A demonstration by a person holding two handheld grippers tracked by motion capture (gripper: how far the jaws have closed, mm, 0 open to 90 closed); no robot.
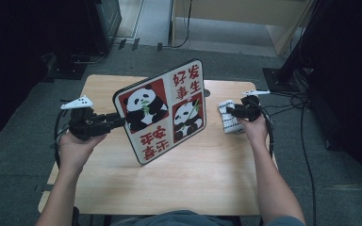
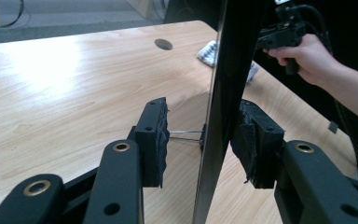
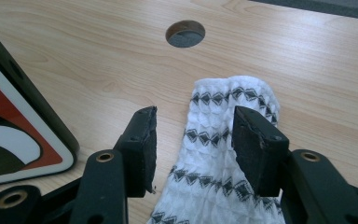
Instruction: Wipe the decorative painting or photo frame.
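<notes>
Bench (image 1: 202,174): pale wood top with a round hole (image 3: 185,33) near its far edge; it carries the board and the cloth.
Board (image 1: 162,110): large rounded panel with a black rim, standing upright on its lower edge near the middle of the bench and tilted a little. Its face shows two panda pictures on red and two squares of red characters. In the left tool's view it is seen edge-on (image 2: 219,112), a dark sheet rising between the two jaws.
Cloth (image 3: 214,154): small white cloth with dark diamond bands, lying flat on the bench to the right of the board, just beside it and apart from it (image 1: 228,117).
Left tool (image 1: 115,121): held level at the board's left edge. Its jaws stand apart on either side of the board; the left pad (image 2: 157,140) is clear of the sheet, and the right pad sits very close to it, contact cannot be told.
Right tool (image 3: 193,147): held over the cloth, jaws apart with the cloth below and between them; the pads do not press on it.
Hands: the left hand (image 1: 75,148) grips the left tool, the right hand (image 1: 257,129) the right tool.
</notes>
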